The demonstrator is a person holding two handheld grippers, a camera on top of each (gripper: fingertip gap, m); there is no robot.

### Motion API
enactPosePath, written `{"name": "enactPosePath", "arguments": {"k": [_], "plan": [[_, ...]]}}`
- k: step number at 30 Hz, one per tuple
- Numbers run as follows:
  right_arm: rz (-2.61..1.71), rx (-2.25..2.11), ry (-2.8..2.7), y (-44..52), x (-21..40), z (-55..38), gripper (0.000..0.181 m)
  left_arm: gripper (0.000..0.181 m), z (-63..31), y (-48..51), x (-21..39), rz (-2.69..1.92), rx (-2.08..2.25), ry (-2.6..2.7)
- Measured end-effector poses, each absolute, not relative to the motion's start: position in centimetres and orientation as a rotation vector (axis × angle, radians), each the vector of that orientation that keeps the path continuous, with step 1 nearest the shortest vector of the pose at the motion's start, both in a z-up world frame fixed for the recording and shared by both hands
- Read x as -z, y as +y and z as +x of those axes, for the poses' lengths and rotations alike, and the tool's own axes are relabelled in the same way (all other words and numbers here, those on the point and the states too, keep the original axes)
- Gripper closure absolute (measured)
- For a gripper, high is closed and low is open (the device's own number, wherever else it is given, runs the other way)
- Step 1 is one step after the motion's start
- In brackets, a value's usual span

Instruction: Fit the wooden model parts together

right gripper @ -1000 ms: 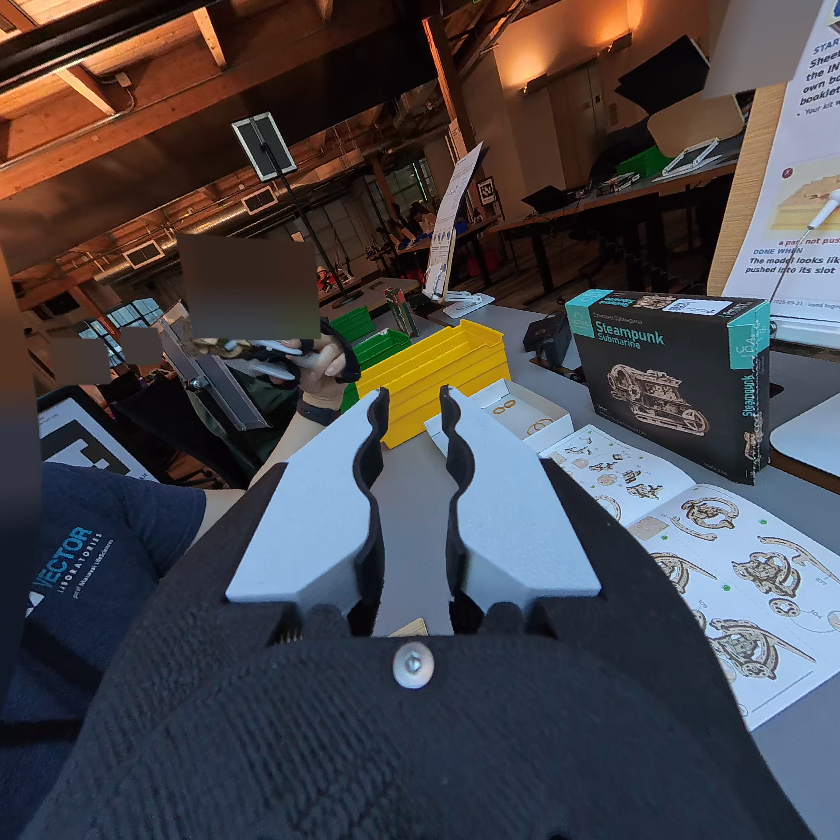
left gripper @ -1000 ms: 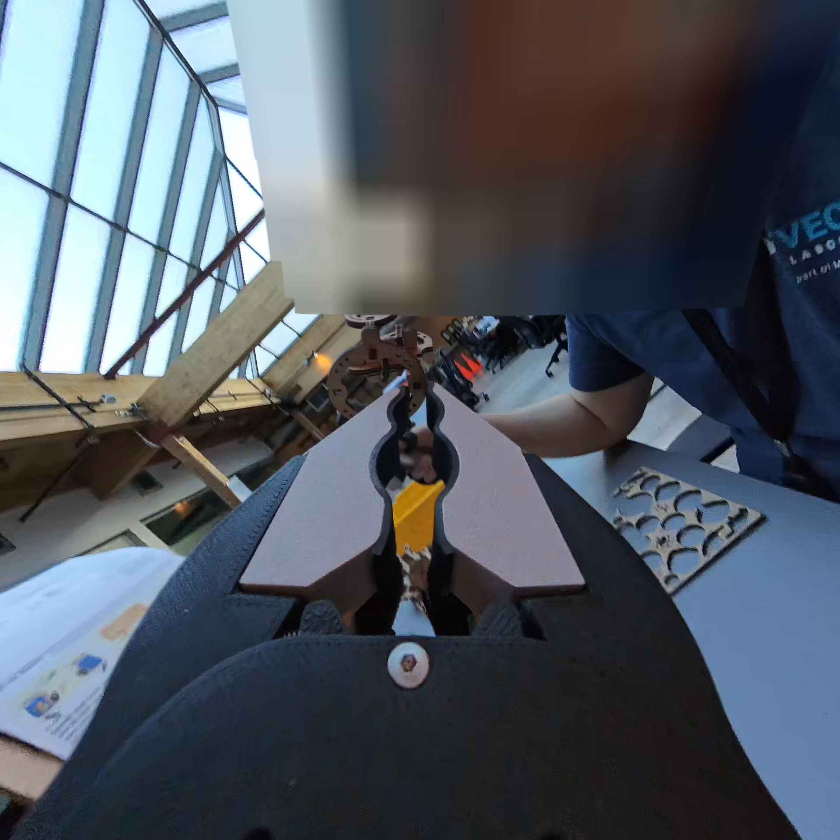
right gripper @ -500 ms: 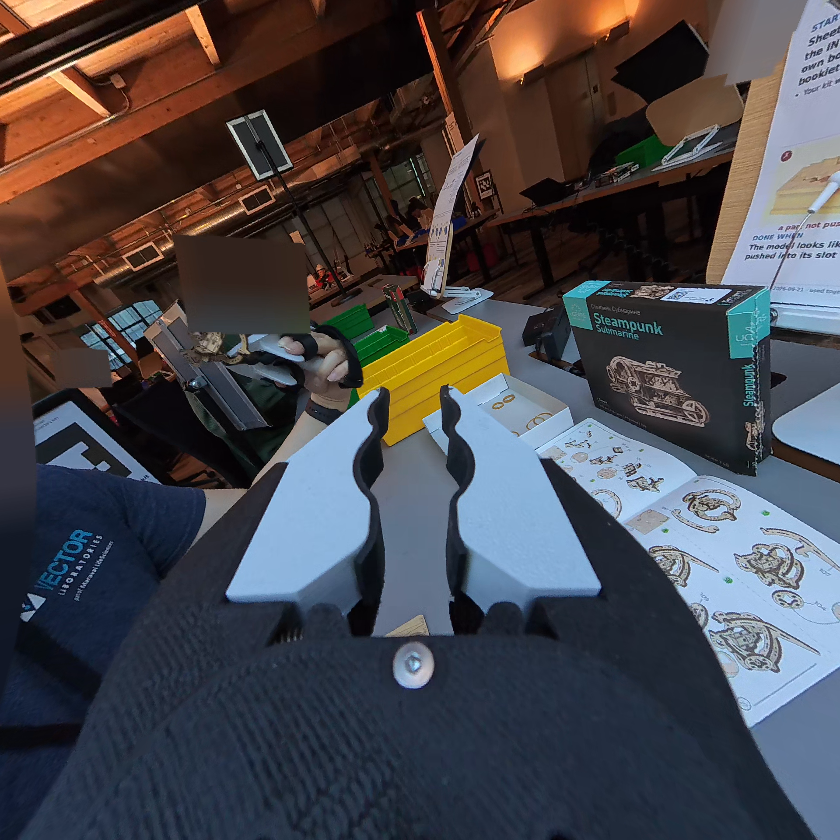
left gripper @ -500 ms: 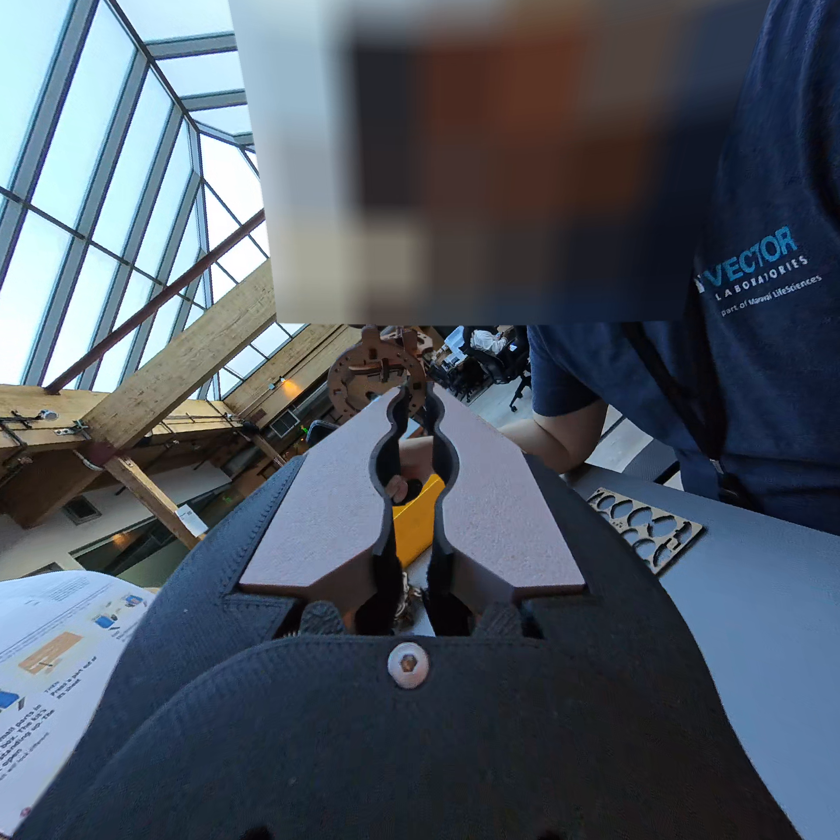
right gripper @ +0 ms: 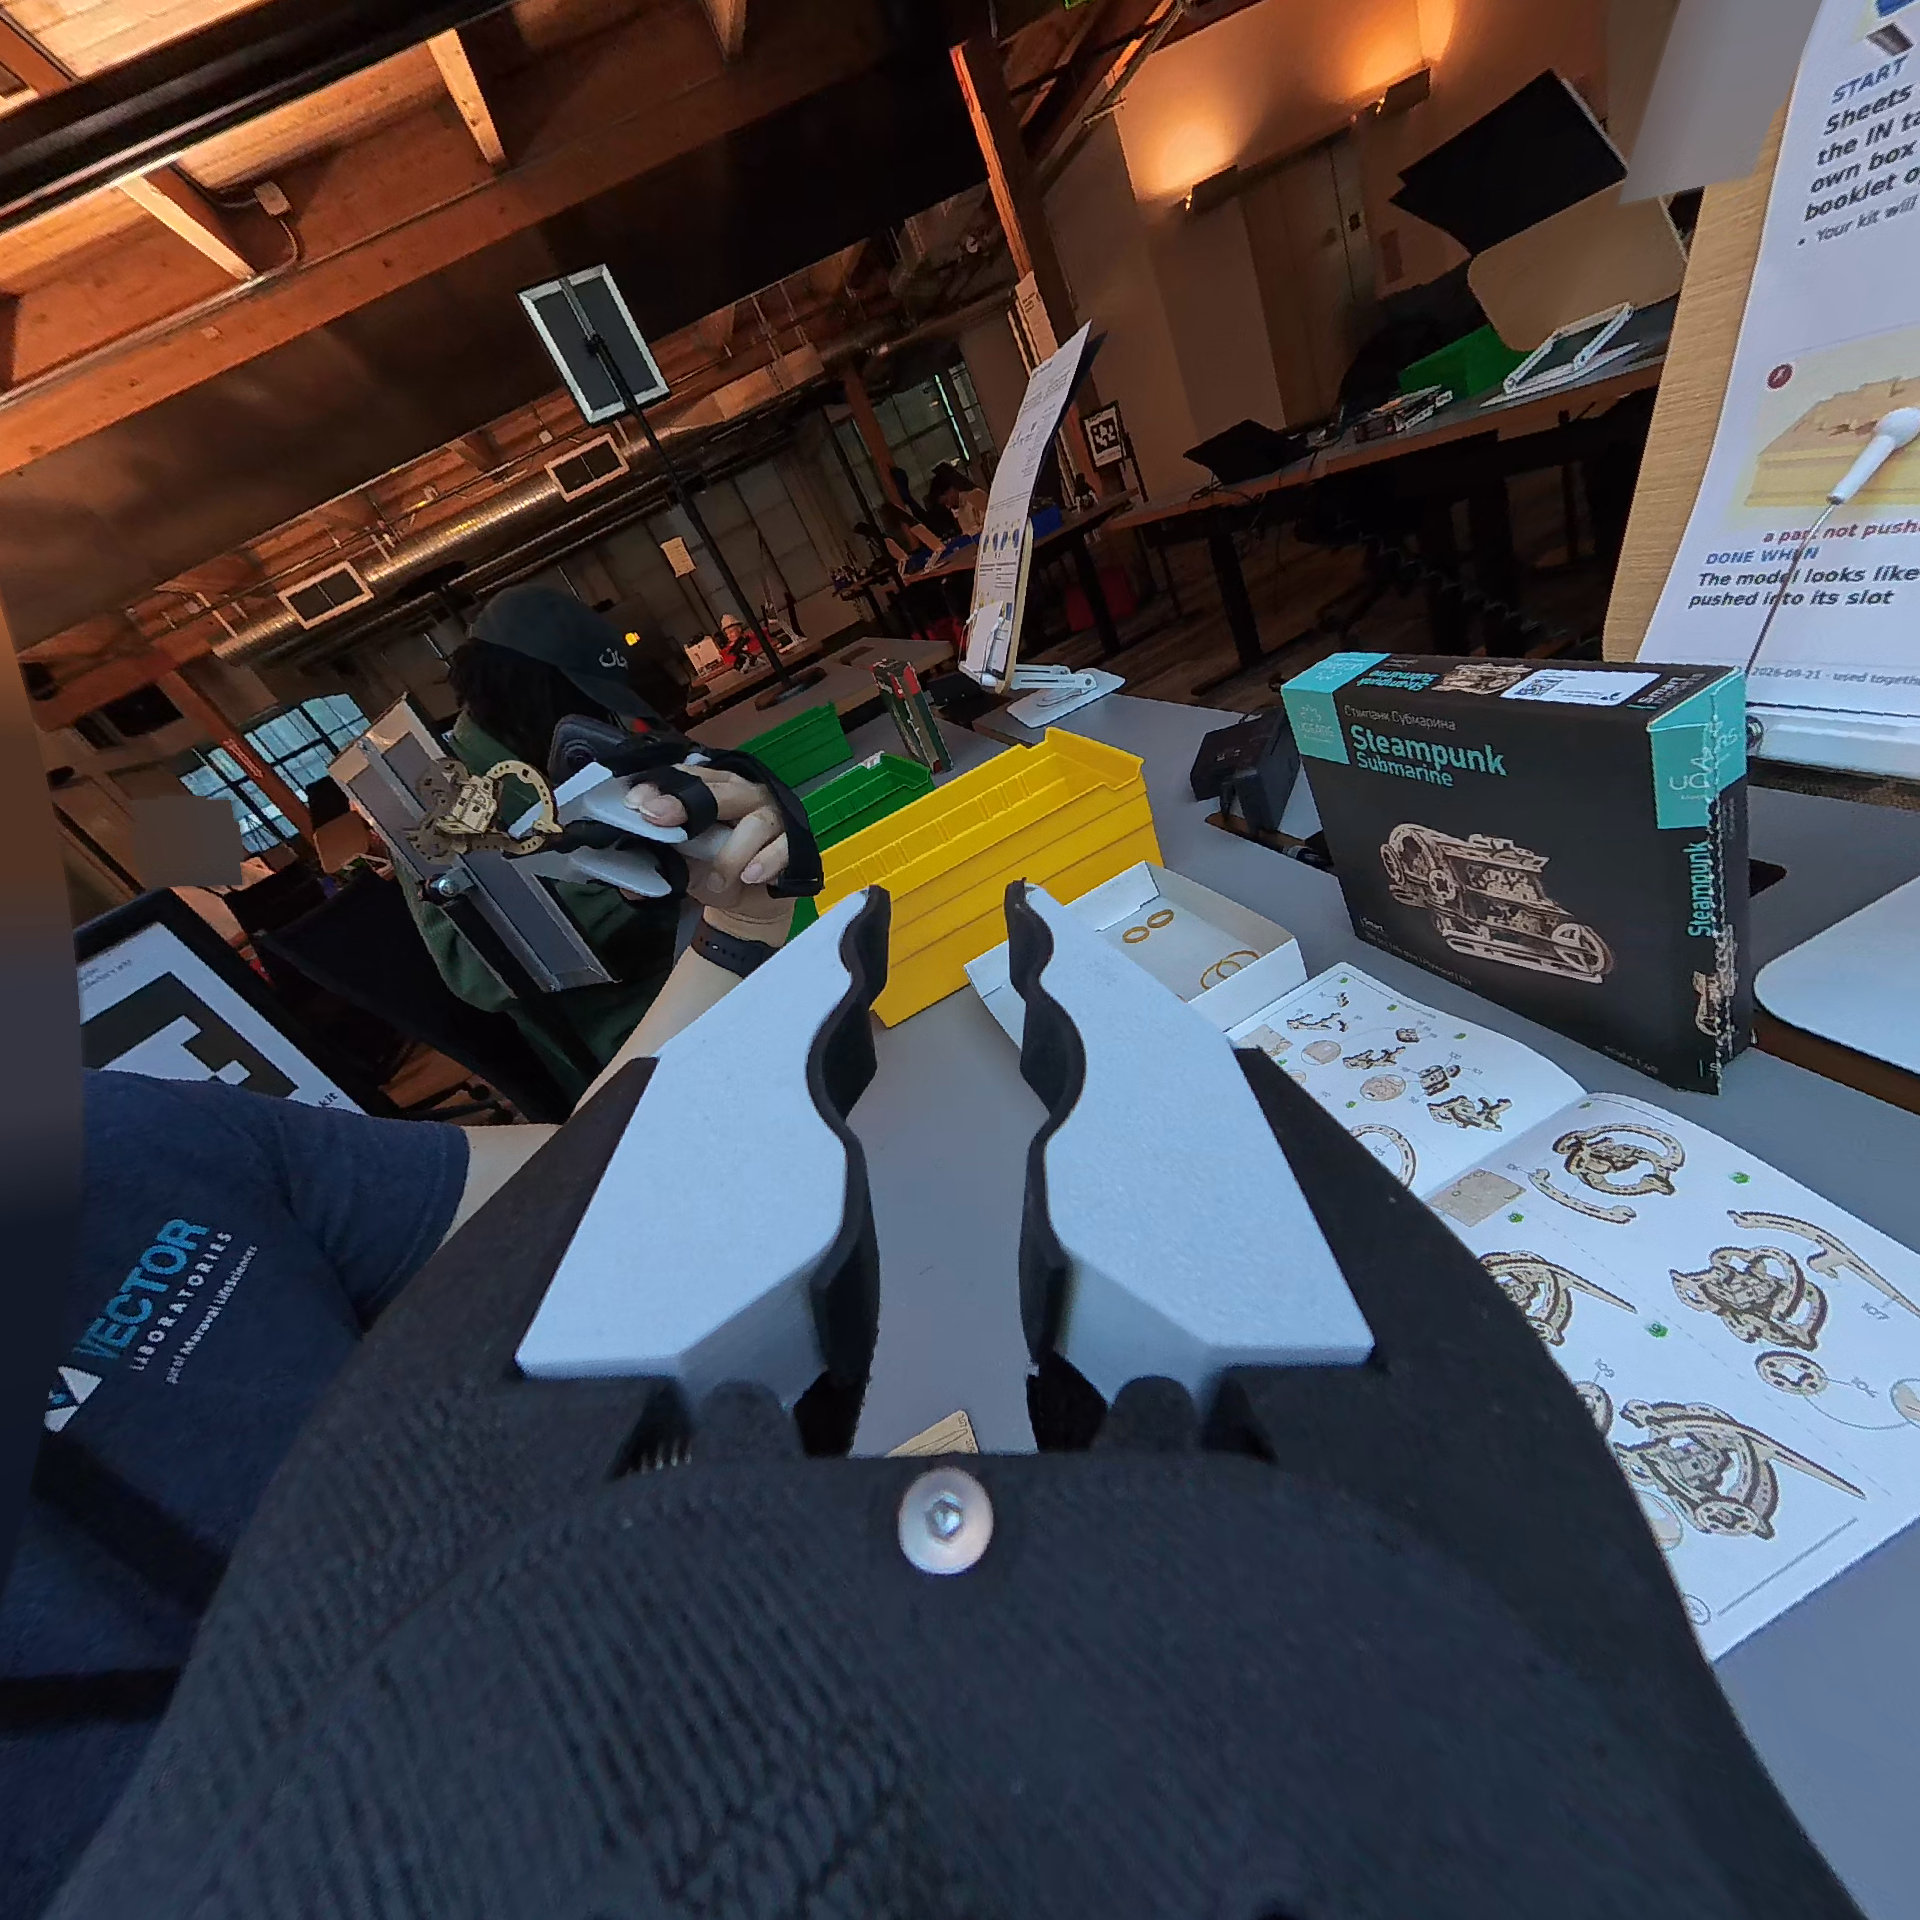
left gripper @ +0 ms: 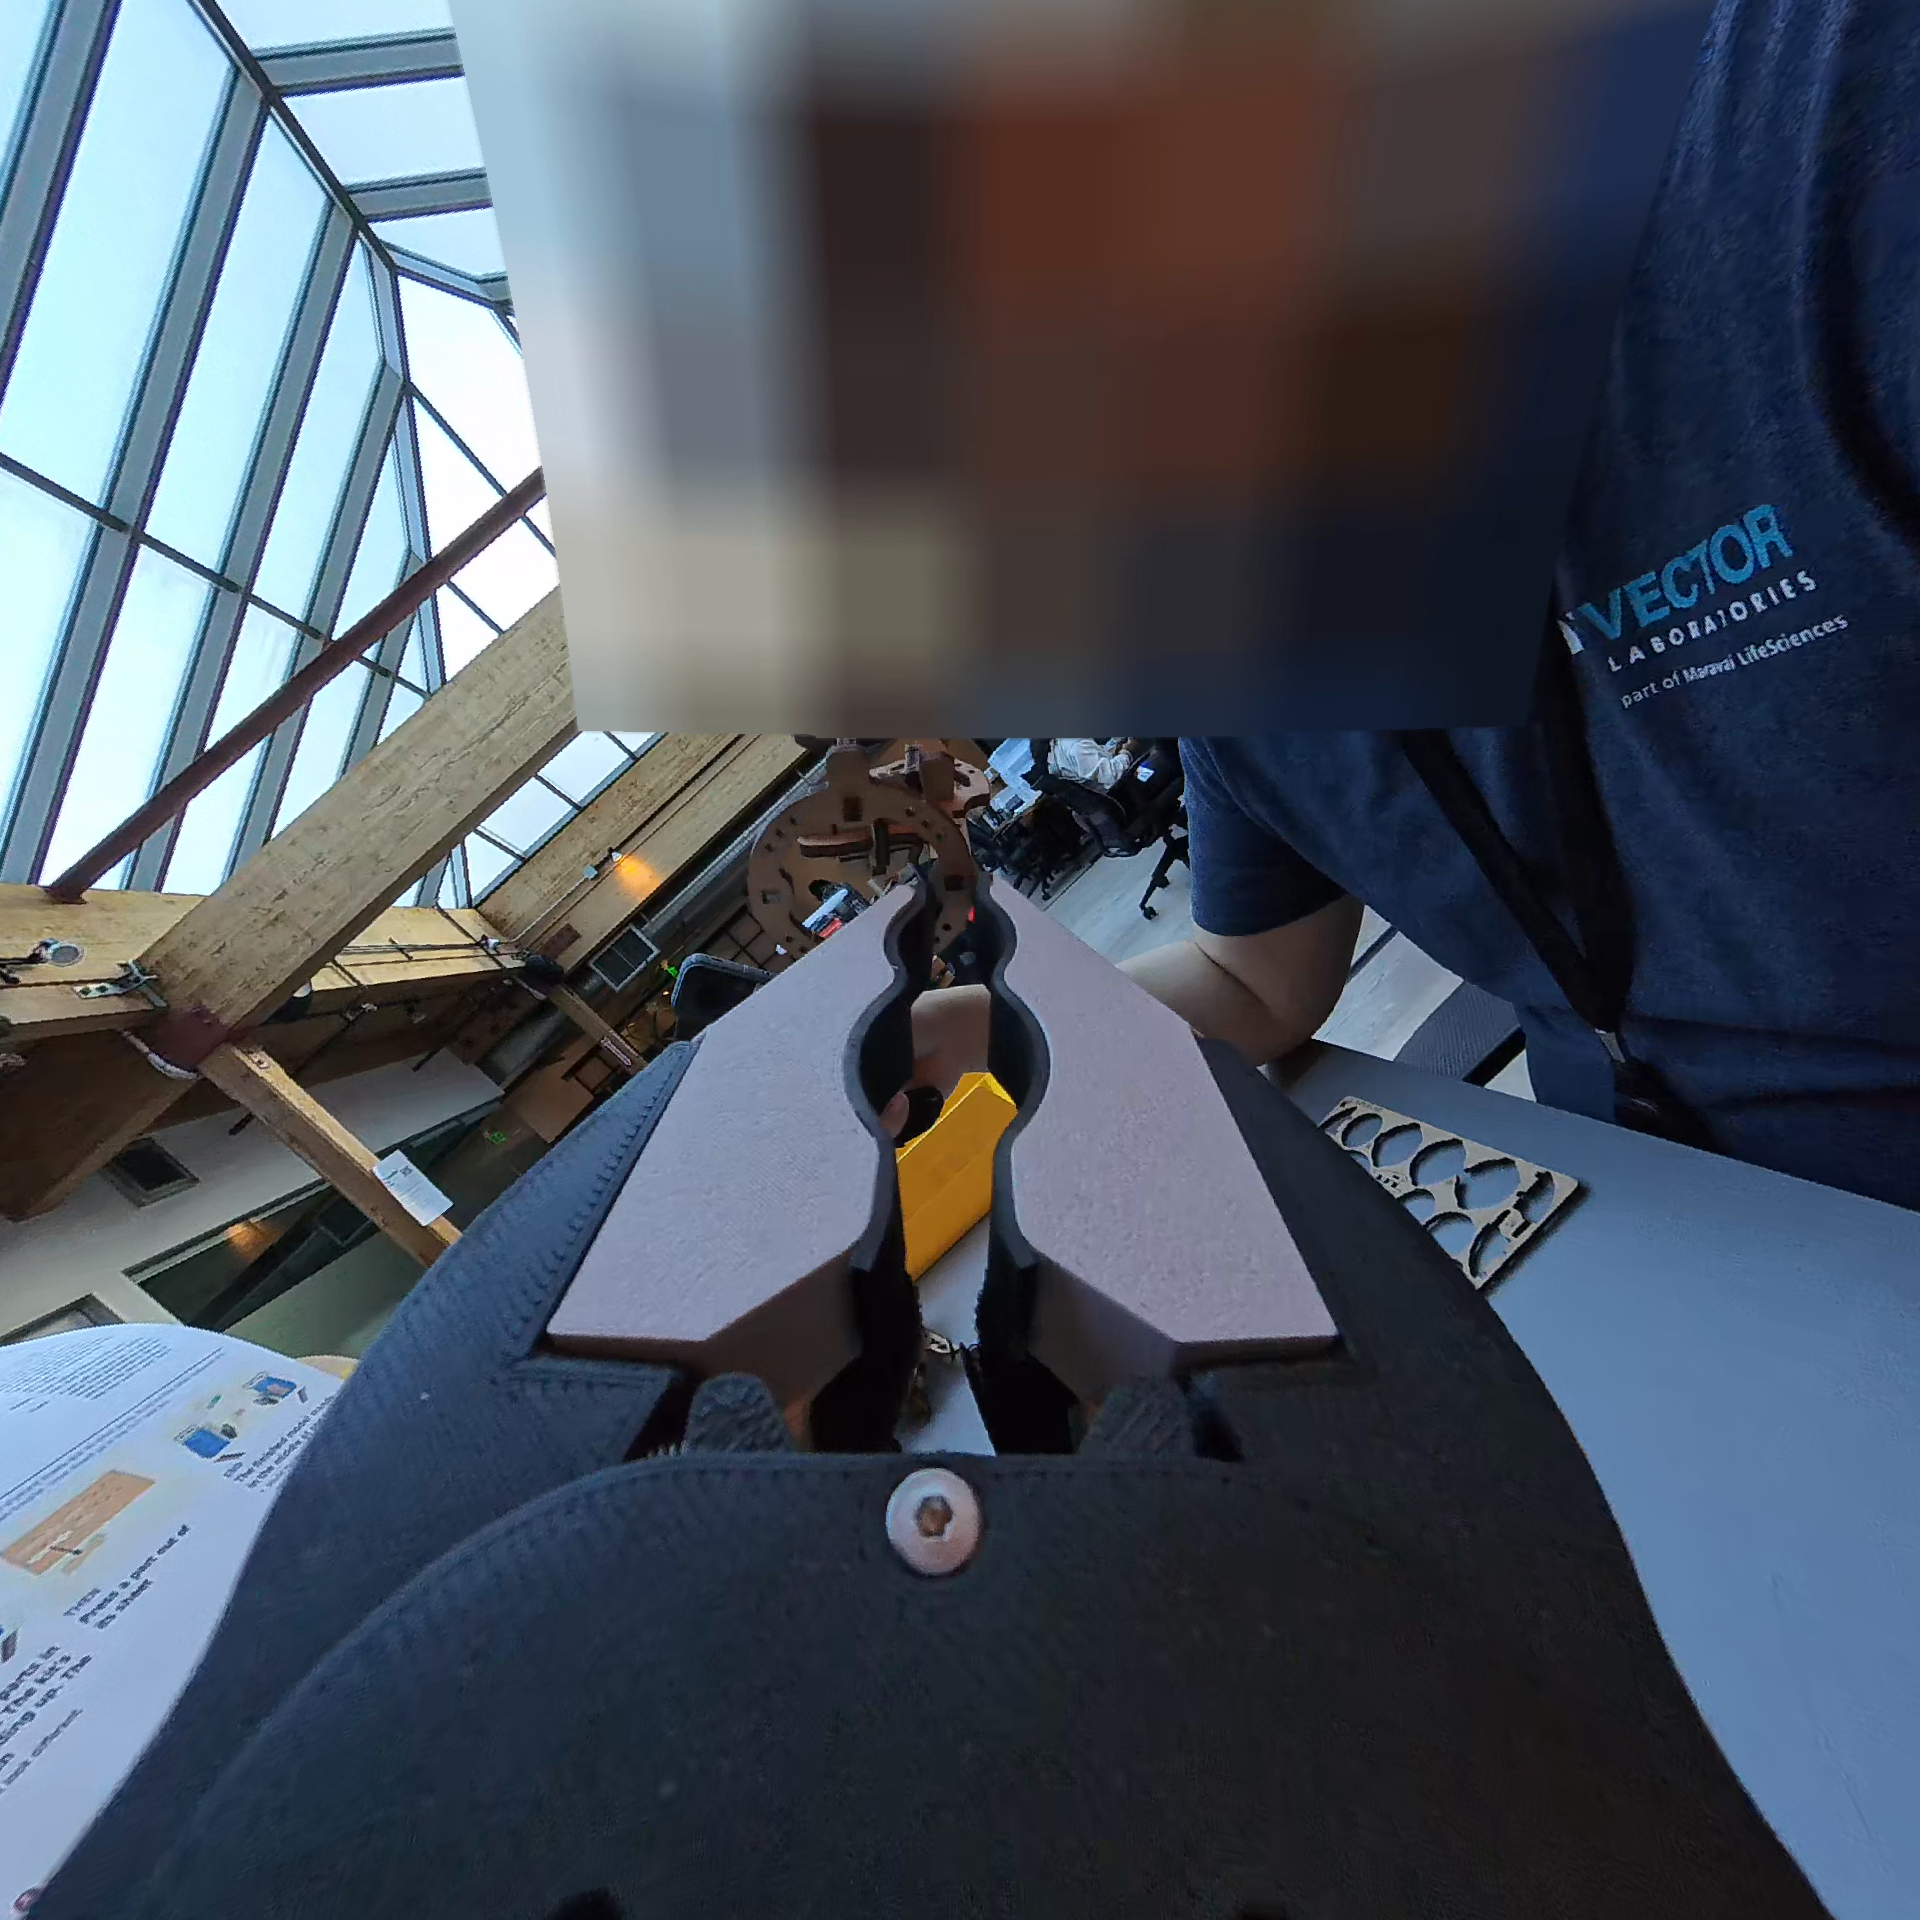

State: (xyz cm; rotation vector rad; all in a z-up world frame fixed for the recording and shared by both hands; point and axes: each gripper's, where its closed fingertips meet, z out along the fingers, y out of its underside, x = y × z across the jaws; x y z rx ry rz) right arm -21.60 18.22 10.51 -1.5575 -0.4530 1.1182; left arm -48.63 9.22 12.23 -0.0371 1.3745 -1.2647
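My left gripper (left gripper: 951, 906) is shut on a wooden model assembly (left gripper: 831, 862), a round slotted disc with small parts fitted on it, held up in the air in front of the person's body. In the right wrist view the same gripper (right gripper: 561, 821) shows at the left, held by a hand, with the wooden model (right gripper: 473, 805) at its tips. My right gripper (right gripper: 948, 902) is open and empty, low over the grey table (right gripper: 940, 1195). A small flat wooden piece (right gripper: 940, 1434) lies on the table just under its base.
A yellow bin (right gripper: 997, 831) and green bins (right gripper: 831, 758) stand behind. A white box with rings (right gripper: 1174, 945), an open instruction booklet (right gripper: 1610, 1247) and a black kit box (right gripper: 1507, 852) lie to the right. A punched-out wooden sheet (left gripper: 1444, 1184) lies near the person's torso. Left tips to right tips: about 30 cm.
The left gripper has turned a little toward the person while keeping hold of the wooden model. The right gripper has stayed open and nearly still.
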Motion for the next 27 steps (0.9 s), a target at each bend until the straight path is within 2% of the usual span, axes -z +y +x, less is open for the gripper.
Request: {"name": "enactPosePath", "arguments": {"k": [27], "plan": [[-1.556, -1.117, -0.456, 18.11, -10.59, -21.67, 0.160, 0.176, -48.89, 8.99, -12.48, -0.021, 1.261, 1.367]]}}
